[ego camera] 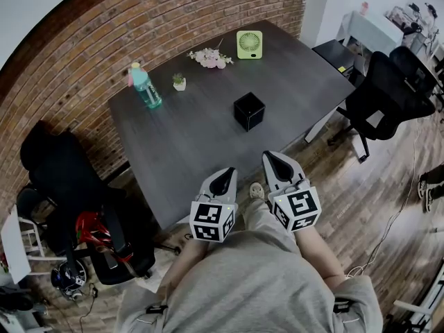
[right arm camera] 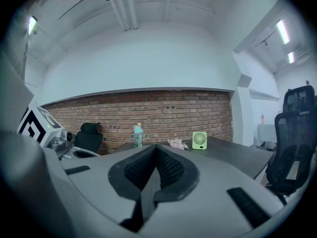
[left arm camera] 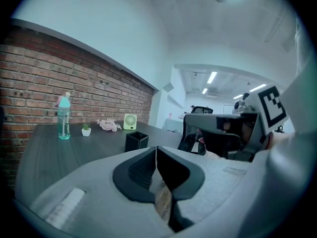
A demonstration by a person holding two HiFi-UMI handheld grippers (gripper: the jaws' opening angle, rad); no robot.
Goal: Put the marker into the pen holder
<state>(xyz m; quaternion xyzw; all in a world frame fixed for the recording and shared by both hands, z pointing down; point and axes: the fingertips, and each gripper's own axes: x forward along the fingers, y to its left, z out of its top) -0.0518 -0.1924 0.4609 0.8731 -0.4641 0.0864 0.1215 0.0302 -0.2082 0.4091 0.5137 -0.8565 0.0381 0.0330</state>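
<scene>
Marker: seen in no view; none lies on the table (ego camera: 194,141).
Pen holder (ego camera: 249,111): black cube at the head view's centre, its inside hidden.
Stage: fits a marker already inside, or one yet to be fetched.
Left gripper (ego camera: 223,177): lower centre, jaws together, empty.
Right gripper (ego camera: 277,161): just right of it, jaws together, empty.

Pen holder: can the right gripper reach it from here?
Probably yes: the right gripper hangs shut at the edge of the table, and only bare surface lies between it and the pen holder.
</scene>
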